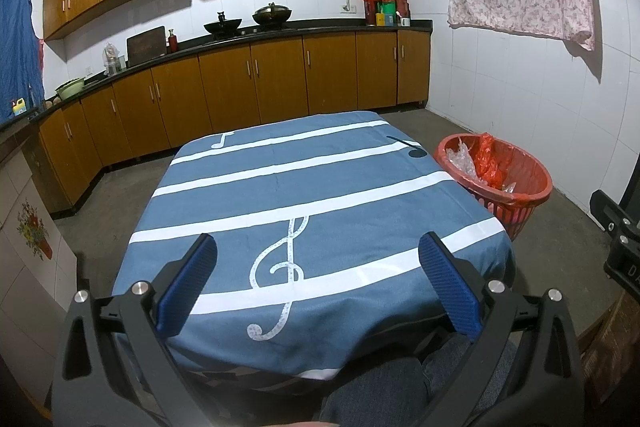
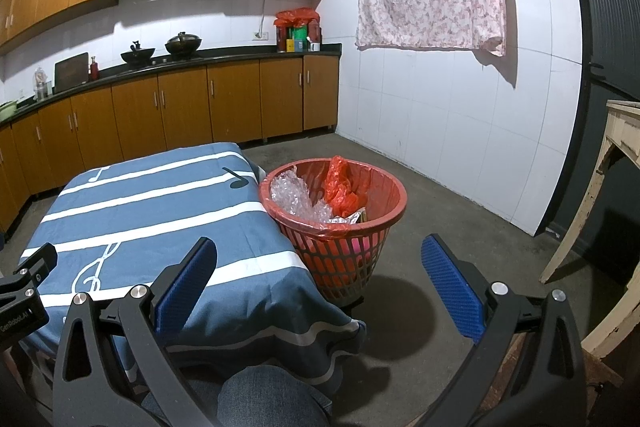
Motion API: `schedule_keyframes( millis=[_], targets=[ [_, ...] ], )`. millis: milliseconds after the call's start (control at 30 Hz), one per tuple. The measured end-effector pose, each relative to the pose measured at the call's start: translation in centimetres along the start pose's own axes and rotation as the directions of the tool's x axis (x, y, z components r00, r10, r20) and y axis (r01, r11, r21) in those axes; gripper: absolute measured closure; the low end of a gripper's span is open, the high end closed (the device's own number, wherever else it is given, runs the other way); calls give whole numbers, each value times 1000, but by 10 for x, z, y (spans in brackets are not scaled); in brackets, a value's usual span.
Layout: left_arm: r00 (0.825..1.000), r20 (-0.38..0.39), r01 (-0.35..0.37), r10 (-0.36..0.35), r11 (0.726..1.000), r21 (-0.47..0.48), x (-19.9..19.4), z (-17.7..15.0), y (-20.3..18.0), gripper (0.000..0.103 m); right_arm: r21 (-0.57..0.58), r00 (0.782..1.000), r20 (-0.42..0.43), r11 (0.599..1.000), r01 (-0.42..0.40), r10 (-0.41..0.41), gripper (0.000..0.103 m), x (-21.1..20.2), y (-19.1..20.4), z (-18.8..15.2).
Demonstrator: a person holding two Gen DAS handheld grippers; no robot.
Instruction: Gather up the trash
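A kitchen with wood cabinets (image 1: 256,83). Left tongs (image 1: 318,281) gape wide and empty at lower frame over the blue tabletop (image 1: 320,187). Right tongs (image 2: 320,281) likewise wide, empty. The red bin (image 2: 334,223) stands upright at centre frame just beside the tabletop, holding bubble wrap (image 2: 290,197) and a red bag (image 2: 340,185).
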State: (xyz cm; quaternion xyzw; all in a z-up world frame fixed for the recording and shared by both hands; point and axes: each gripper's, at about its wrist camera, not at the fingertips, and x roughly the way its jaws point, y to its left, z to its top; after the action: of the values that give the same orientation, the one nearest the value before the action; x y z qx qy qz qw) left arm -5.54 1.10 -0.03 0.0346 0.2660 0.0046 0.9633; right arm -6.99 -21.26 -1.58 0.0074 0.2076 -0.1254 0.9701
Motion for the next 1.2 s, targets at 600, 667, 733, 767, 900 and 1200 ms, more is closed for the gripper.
schedule_keyframes(
  millis=[600, 667, 733, 767, 900, 1200],
  targets=[
    [1000, -2, 1, -1, 1000, -2, 0, 0, 0, 4, 1, 1000, -1, 1000, -1, 1, 2, 0, -1, 1],
    [1000, -5, 1, -1, 1000, -3, 2, -3, -1, 4, 1, 1000, -2, 1000, -1, 1, 2, -1, -1, 1],
    [1000, -6, 1, -1, 1000, -3, 2, -3, -1, 4, 1, 1000, -2, 1000, -1, 1, 2, 0, -1, 1],
    [1000, -5, 2, -2, 1000, -3, 2, -3, 0, 4, 2, 1000, -2, 1000, -1, 1, 2, -1, -1, 1],
    [1000, -5, 2, -2, 1000, -2, 3, -3, -1, 4, 2, 1000, -1, 1000, -1, 1, 2, -1, -1, 1],
    [1000, -7, -2, 2, 1000, 5, 5, -7, -5, 4, 2, 1000, -2, 1000, -2, 2, 2, -1, -2, 2]
  ],
)
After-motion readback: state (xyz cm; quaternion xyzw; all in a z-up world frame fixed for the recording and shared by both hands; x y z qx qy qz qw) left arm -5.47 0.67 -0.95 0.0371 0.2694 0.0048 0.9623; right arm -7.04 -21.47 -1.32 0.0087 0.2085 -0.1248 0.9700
